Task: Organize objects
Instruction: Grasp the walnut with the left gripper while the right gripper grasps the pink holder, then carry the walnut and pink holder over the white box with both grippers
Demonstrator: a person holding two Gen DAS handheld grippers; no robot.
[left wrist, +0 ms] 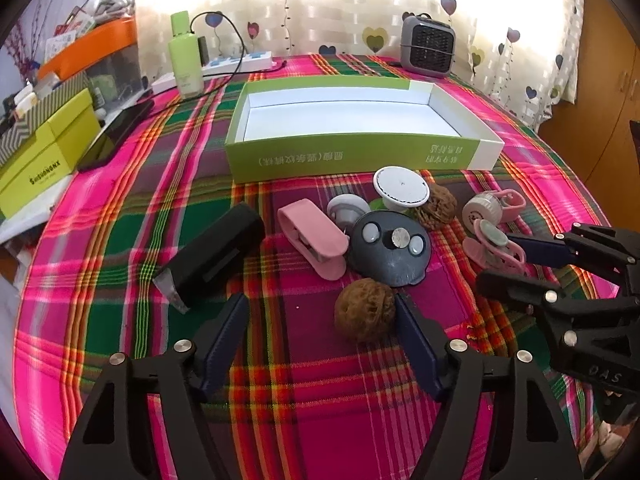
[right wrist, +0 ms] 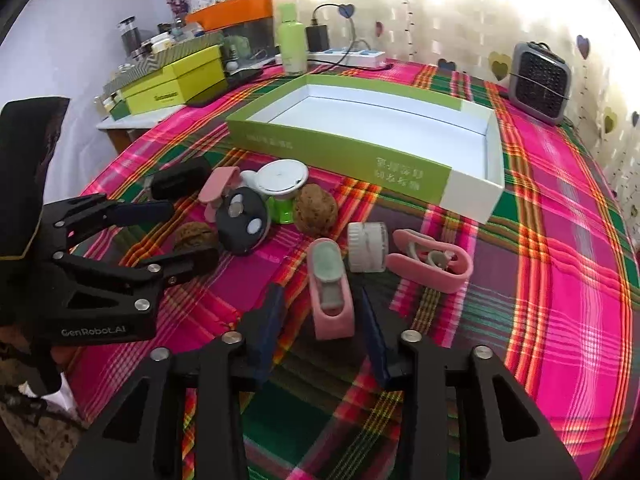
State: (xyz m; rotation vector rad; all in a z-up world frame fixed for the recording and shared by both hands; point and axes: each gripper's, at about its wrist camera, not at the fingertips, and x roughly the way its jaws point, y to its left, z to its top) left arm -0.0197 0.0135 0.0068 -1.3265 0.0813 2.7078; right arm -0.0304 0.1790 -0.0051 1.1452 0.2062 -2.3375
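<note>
Here both released: left gripper flanks walnut, right gripper pink clip.

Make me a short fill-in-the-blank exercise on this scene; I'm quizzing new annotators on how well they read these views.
1. The green and white box on the plaid cloth holds ____.
2. The left gripper, jaws open, has a ____ between them.
3. The right gripper, jaws open, straddles a ____ clip.
4. The small grey heater stands ____ the box.

Missing words: nothing; walnut; pink; behind
</note>
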